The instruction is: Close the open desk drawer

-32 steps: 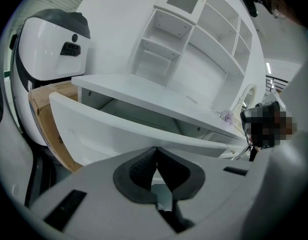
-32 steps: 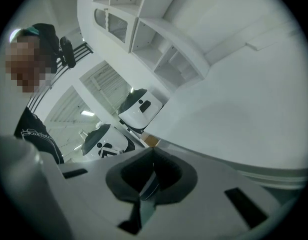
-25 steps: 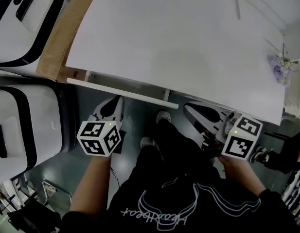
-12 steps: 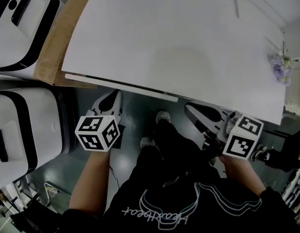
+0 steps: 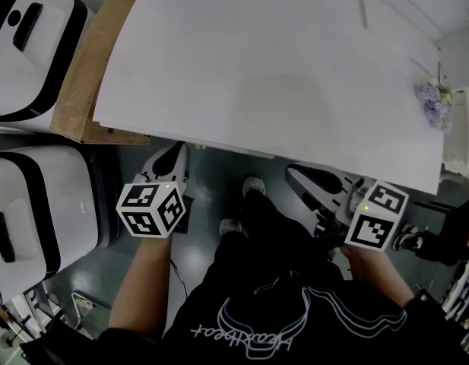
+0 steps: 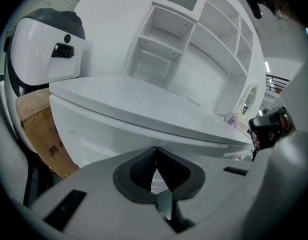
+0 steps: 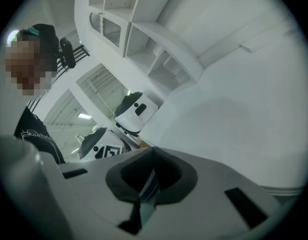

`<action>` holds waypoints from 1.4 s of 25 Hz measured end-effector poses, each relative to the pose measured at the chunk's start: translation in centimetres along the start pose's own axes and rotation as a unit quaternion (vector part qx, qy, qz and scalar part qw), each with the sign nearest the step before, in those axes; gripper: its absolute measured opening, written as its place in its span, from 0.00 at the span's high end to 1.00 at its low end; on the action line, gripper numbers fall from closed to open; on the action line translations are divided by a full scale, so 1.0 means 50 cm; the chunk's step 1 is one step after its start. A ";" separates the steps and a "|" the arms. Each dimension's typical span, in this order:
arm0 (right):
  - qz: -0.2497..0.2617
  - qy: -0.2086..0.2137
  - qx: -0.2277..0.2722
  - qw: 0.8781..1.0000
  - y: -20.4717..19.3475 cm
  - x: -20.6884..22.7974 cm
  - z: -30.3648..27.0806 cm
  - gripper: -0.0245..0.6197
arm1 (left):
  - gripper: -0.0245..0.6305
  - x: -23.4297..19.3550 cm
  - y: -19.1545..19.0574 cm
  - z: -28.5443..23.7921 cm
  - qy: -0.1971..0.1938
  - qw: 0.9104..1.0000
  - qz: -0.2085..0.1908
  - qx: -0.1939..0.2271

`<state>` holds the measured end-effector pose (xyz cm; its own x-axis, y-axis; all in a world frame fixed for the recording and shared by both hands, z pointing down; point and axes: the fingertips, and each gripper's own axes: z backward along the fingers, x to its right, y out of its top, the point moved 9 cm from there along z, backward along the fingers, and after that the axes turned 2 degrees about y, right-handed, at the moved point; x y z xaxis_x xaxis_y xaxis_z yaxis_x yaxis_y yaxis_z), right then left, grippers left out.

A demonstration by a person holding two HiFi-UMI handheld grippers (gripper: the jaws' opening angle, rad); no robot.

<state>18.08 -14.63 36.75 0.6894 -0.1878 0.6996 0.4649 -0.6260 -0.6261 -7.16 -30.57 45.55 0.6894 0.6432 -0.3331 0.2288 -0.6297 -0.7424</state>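
The white desk top [image 5: 272, 74] fills the head view, and the drawer is hidden under its front edge. In the left gripper view the white drawer front [image 6: 94, 134] sits just below the desk top [image 6: 144, 104], close ahead of the jaws and about level with the desk edge. My left gripper [image 5: 175, 150] points at the desk front near its left end, shut and holding nothing; its pads [image 6: 144, 166] meet at the tip. My right gripper [image 5: 293, 172] hangs below the desk edge further right, also shut and holding nothing [image 7: 153, 153].
Two white-and-black machines [image 5: 33, 21] [image 5: 44, 204] stand left of the desk, with a cardboard box [image 5: 86, 74] against the desk's side. Purple flowers [image 5: 434, 105] sit at the desk's right end. Shelves [image 6: 193, 44] rise behind. The person's feet [image 5: 253, 185] are between the grippers.
The drawer front, which stuck out below the desk edge a second ago, has slid in out of sight. My left gripper moved forward with it. The right gripper barely moved.
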 end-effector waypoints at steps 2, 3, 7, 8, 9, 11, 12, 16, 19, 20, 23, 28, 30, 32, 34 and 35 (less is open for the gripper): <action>0.001 0.000 0.000 1.000 0.000 -0.002 -0.002 0.95 | 0.96 0.000 0.000 0.000 0.001 1.000 -0.002 -0.001; 0.002 0.000 -0.001 1.000 0.000 -0.004 -0.003 0.95 | 0.96 0.000 0.001 0.000 0.002 1.000 -0.004 -0.002; 0.009 0.004 0.000 1.000 -0.002 -0.017 -0.009 0.95 | 0.96 0.009 0.010 0.009 0.005 1.000 -0.010 -0.005; 0.012 0.005 0.001 1.000 -0.003 -0.023 -0.010 0.95 | 0.96 0.013 0.015 0.015 0.001 1.000 -0.010 -0.001; 0.015 0.007 0.001 1.000 -0.004 -0.029 -0.011 0.95 | 0.96 0.018 0.020 0.023 -0.005 1.000 -0.009 0.004; 0.024 0.011 0.004 1.000 -0.006 -0.047 -0.012 0.95 | 0.96 0.027 0.030 0.047 -0.018 1.000 -0.008 0.014; 0.031 0.013 0.005 0.999 -0.006 -0.057 -0.013 0.95 | 0.96 0.032 0.034 0.062 -0.025 0.999 -0.008 0.018; 0.078 0.010 0.012 0.997 0.001 -0.099 -0.003 0.95 | 0.96 0.063 0.050 0.135 -0.048 0.998 -0.010 0.037; 0.094 0.020 0.026 0.995 0.006 -0.135 0.015 0.95 | 0.96 0.103 0.058 0.193 -0.067 0.996 -0.008 0.050; 0.097 0.024 0.031 0.994 0.005 -0.150 0.018 0.95 | 0.96 0.116 0.060 0.214 -0.075 0.996 -0.008 0.055; 0.113 0.038 0.044 0.992 -0.002 -0.198 0.025 0.95 | 0.96 0.151 0.068 0.278 -0.100 0.993 -0.012 0.067; 0.178 0.047 0.057 0.981 -0.010 -0.278 0.051 0.95 | 0.96 0.204 0.097 0.377 -0.140 0.985 -0.029 0.095; 0.196 0.054 0.066 0.977 -0.009 -0.309 0.064 0.95 | 0.96 0.224 0.114 0.411 -0.152 0.982 -0.040 0.109; 0.211 0.064 0.078 0.972 -0.004 -0.342 0.074 0.95 | 0.96 0.239 0.133 0.442 -0.161 0.978 -0.054 0.125; 0.224 0.071 0.088 0.968 0.002 -0.374 0.086 0.95 | 0.96 0.251 0.148 0.474 -0.165 0.975 -0.064 0.137; 0.230 0.073 0.093 0.966 0.003 -0.388 0.093 0.95 | 0.96 0.258 0.151 0.489 -0.166 0.974 -0.068 0.141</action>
<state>7.38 -7.55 21.48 0.7678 -0.5260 0.3658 0.2298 -0.3068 -0.9236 -13.34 -16.40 21.42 0.3946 0.8470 -0.3562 0.0712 -0.4147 -0.9072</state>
